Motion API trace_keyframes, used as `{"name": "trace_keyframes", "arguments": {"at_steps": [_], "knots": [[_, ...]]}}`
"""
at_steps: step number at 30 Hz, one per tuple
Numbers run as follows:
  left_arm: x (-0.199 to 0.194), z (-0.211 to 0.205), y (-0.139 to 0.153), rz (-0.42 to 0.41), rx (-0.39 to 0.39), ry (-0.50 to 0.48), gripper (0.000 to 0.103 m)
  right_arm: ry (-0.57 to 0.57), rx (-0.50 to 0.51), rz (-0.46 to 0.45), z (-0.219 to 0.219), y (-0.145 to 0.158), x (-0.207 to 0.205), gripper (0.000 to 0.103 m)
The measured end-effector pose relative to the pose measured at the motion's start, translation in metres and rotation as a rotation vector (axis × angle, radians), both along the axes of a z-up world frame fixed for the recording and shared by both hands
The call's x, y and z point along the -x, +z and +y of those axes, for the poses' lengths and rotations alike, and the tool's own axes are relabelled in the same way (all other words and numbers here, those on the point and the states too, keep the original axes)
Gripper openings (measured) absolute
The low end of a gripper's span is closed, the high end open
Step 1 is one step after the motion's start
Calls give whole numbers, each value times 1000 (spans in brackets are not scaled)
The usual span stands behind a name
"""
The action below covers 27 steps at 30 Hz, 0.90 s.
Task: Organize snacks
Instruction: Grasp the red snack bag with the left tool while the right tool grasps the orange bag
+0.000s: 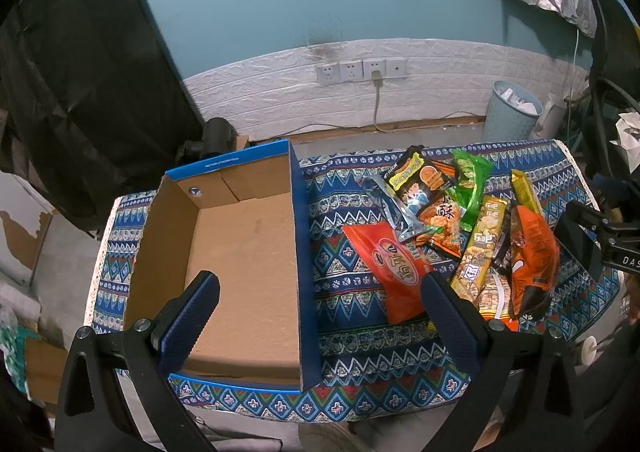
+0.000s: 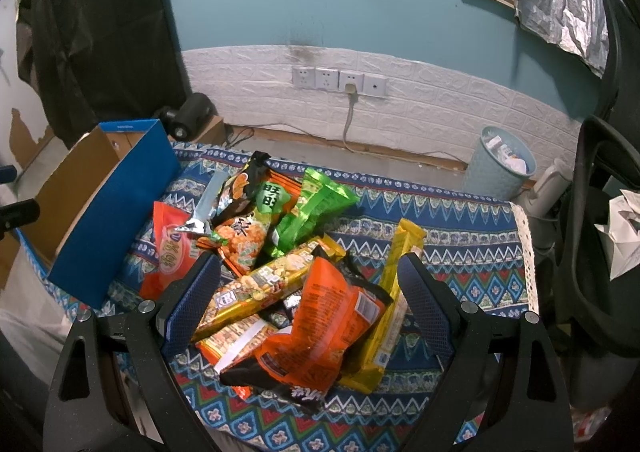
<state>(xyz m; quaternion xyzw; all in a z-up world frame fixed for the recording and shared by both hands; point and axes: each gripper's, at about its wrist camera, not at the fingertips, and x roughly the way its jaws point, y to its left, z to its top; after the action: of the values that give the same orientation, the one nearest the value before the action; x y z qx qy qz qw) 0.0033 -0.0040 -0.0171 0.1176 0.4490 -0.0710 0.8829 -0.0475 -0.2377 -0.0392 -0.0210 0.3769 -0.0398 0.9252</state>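
An empty open cardboard box with blue outer walls [image 1: 295, 252] stands on the left of the patterned table; it also shows in the right wrist view [image 2: 116, 208]. A pile of snack packets lies to its right: a red packet [image 1: 394, 272], an orange packet [image 1: 534, 264] [image 2: 324, 316], yellow bars [image 1: 482, 252] [image 2: 264, 284], a green packet [image 1: 470, 184] [image 2: 312, 208]. My left gripper [image 1: 320, 284] is open and empty, hovering over the box's right wall. My right gripper [image 2: 308, 264] is open and empty, above the orange packet and yellow bars. It shows at the left wrist view's right edge [image 1: 600, 236].
The table wears a blue patterned cloth [image 1: 360, 336] [image 2: 460, 236]. A light-blue waste bin [image 1: 512, 112] [image 2: 496, 168] stands on the floor behind the table. A black office chair [image 2: 600, 212] is at the right. A black drape [image 1: 80, 72] hangs at the left.
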Motion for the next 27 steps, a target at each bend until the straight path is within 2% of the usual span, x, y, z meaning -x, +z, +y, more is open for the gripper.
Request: {"name": "trace_keyframes", "arguments": {"at_steps": [13,19,27], "knots": [[-13,-10,-23,70,-11,-5,102,-45,9,66,-7,-10,-5,89],[-28,-24,-51,178,9,-5,102,-98,-45,164,-18,-33,-14,89],[-40,-46,-77,199,-50,-15,102,-176,-110,262,-34,-62,-21,89]]}}
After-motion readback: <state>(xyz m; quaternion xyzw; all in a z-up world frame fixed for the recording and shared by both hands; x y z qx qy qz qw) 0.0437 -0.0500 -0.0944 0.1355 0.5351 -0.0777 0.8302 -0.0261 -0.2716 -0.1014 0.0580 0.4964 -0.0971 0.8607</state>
